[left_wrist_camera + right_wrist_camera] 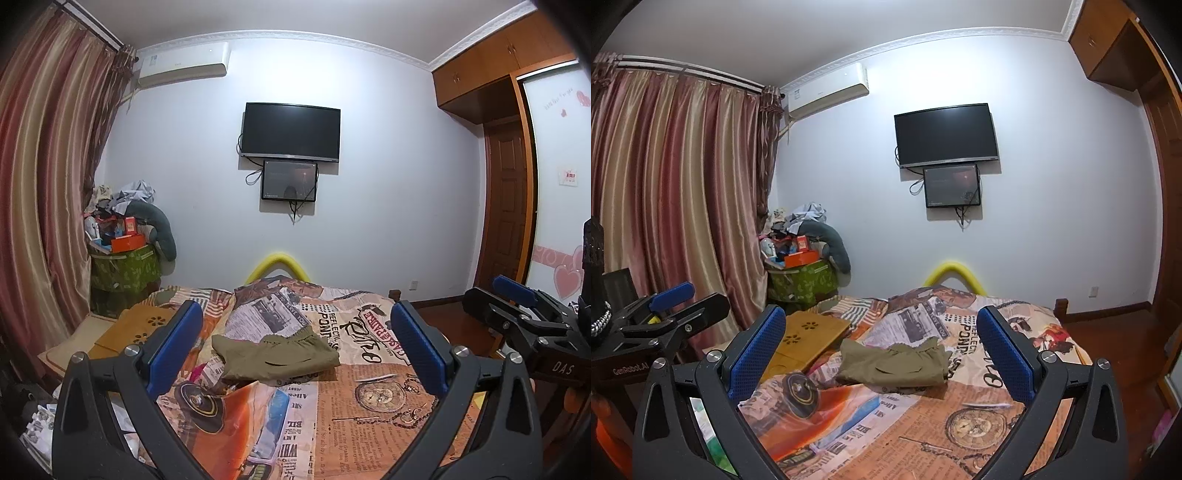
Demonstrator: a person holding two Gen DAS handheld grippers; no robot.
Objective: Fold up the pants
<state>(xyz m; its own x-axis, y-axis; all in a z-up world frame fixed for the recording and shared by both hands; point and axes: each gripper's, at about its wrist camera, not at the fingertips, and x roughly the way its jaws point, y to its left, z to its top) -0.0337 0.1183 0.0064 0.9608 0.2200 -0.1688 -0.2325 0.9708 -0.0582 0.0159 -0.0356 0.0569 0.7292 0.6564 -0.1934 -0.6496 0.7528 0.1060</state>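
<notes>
Olive-green pants (275, 356) lie folded into a compact bundle in the middle of the bed, waistband toward the far side; they also show in the right wrist view (895, 363). My left gripper (295, 347) is open and empty, held above the near part of the bed, well short of the pants. My right gripper (882, 350) is open and empty too, at a similar height and distance. The right gripper shows at the right edge of the left wrist view (524, 314), and the left gripper at the left edge of the right wrist view (676, 310).
The bed carries a newspaper-print cover (369, 402). A wooden lap tray (809, 339) lies at its left side. A green bin piled with clutter (803, 273) stands by the striped curtain (676, 192). A yellow foam arch (955, 273) marks the bed's far end.
</notes>
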